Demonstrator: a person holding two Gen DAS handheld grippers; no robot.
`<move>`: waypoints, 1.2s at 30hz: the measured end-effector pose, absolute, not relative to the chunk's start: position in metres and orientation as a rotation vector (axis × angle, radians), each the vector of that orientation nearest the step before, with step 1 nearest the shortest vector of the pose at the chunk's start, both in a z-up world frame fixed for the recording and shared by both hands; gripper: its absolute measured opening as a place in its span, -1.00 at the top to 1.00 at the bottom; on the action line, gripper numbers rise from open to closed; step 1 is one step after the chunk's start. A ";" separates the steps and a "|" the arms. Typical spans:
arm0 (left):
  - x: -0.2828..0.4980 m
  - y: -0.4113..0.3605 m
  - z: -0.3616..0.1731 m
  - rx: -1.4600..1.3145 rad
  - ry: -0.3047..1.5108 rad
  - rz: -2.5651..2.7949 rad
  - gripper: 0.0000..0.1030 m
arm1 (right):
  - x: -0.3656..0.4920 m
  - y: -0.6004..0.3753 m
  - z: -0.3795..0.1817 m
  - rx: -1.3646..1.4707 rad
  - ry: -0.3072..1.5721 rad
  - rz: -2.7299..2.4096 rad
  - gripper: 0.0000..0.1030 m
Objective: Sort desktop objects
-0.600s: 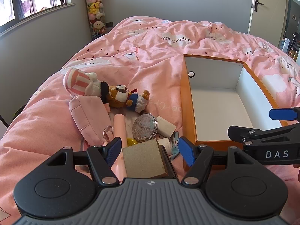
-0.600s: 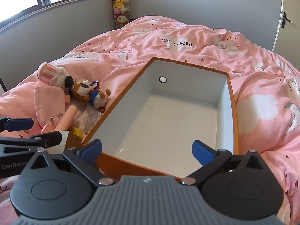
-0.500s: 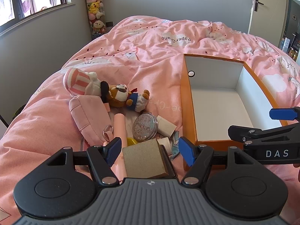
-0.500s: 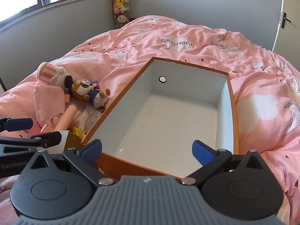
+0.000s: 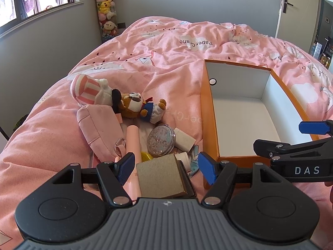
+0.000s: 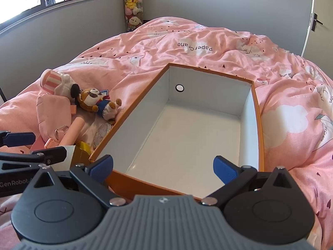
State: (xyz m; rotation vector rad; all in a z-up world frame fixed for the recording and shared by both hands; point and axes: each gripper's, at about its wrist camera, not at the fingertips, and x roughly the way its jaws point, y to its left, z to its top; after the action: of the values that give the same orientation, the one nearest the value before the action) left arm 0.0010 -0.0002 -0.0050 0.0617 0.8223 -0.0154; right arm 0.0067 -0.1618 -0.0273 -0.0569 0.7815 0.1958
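Starting the sort, nothing's boxed yet.
Both my claws, left gripper (image 5: 165,167) and right gripper (image 6: 163,167), are spread and empty; orange box (image 6: 257,112) bare, clutter pile (image 5: 160,141) at its 9 o'clock.

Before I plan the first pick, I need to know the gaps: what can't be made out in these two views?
- Left wrist view: the near end of the brown block is hidden by the left gripper; what lies under it is unclear.
- Right wrist view: the round glitter case and yellow thing are mostly hidden by the box wall.
- Both views: the box's near corner is covered by the right gripper.
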 end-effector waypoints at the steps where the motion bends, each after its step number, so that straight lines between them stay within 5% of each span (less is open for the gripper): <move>1: 0.001 -0.001 -0.005 0.062 0.823 -0.016 -0.54 | 0.007 -0.162 -0.027 -0.056 0.782 0.198 -0.98; 25: 0.045 0.053 0.037 0.087 0.826 -0.026 -0.54 | 0.065 -0.119 0.001 -0.207 0.747 0.540 -0.96; 36: 0.111 0.080 0.058 0.348 0.928 -0.120 -0.54 | 0.132 -0.056 -0.001 -0.384 0.782 0.737 -0.71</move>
State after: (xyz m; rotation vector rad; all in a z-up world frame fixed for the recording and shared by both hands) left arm 0.1114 0.0800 0.0578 0.3478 0.9284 -0.1205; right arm 0.1323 -0.0559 -0.0006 -0.3844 0.7818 0.7373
